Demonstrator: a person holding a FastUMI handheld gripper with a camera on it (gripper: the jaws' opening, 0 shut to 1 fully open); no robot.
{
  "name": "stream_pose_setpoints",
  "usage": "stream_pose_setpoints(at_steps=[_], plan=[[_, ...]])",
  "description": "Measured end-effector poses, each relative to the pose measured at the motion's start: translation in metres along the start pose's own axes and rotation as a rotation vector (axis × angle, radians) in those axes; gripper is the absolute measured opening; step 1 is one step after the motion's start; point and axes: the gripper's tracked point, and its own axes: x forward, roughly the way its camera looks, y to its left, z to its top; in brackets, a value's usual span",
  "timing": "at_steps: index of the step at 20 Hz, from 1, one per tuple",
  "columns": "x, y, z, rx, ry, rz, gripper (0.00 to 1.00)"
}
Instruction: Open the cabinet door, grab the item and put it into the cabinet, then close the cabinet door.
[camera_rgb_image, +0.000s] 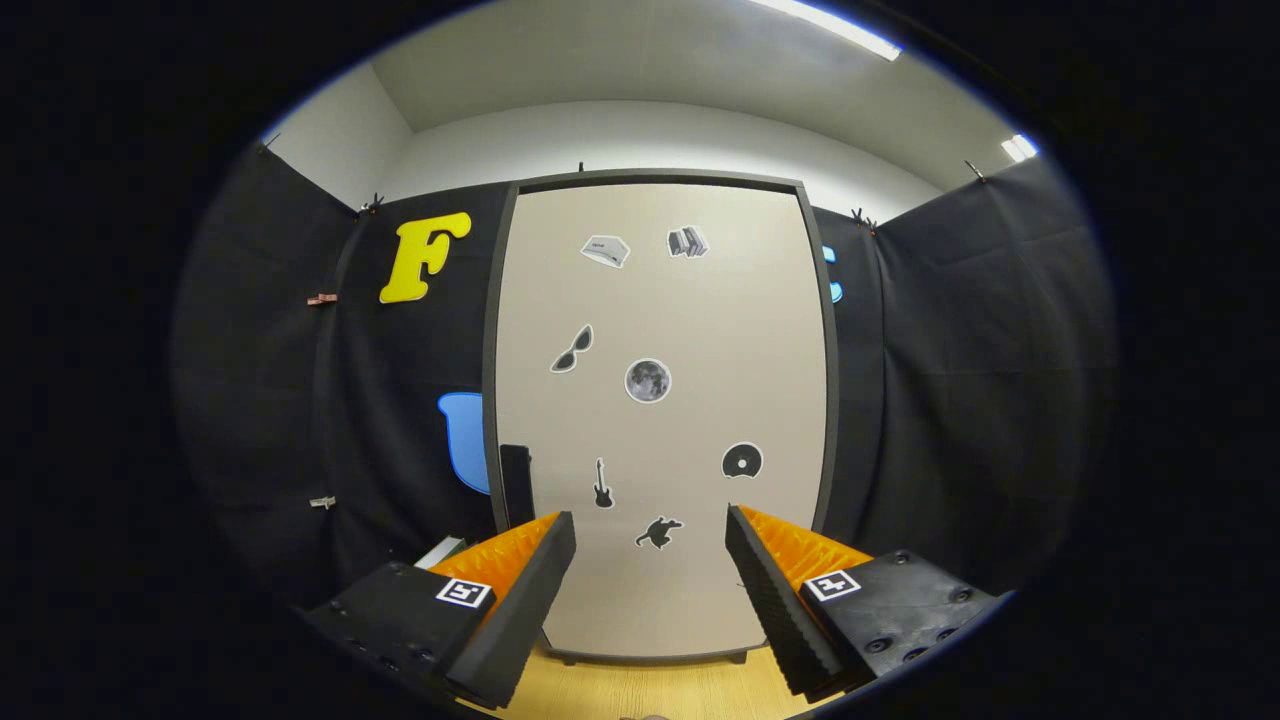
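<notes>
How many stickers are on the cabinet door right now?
7 on the cabinet door: two near the top, sunglasses, moon, disc, guitar, and an animal between the open gripper fingers. The fingers may hide more.

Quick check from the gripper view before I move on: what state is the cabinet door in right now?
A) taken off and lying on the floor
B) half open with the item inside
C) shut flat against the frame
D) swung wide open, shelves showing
C: the cabinet door sits flush in its dark frame, its stickers facing the camera and no interior showing; the gripper hangs just ahead of it, jaws open with nothing between them.
</notes>
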Motion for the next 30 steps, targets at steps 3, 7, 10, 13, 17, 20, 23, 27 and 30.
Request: stream_pose_setpoints(at_steps=[3, 7, 10, 13, 17, 20, 23, 27, 30], plan=[[-0.001, 0.0, 0.001, 0.01, 0.0, -0.002, 0.97], [0.0, 0.013, -0.001, 0.027, 0.006, 0.023, 0.97], [0.003, 0.024, -0.005, 0.014, 0.014, 0.037, 0.97], [0.006, 0.039, -0.007, 0.016, 0.02, 0.063, 0.98], [0.014, 0.065, -0.009, 0.058, 0.019, 0.12, 0.98], [0.025, 0.082, -0.016, 0.057, 0.02, 0.137, 0.97], [0.042, 0.096, -0.025, 0.051, 0.024, 0.136, 0.97], [0.064, 0.117, -0.045, 0.04, 0.057, 0.135, 0.98], [0.082, 0.12, -0.052, 0.003, 0.038, 0.103, 0.98]])
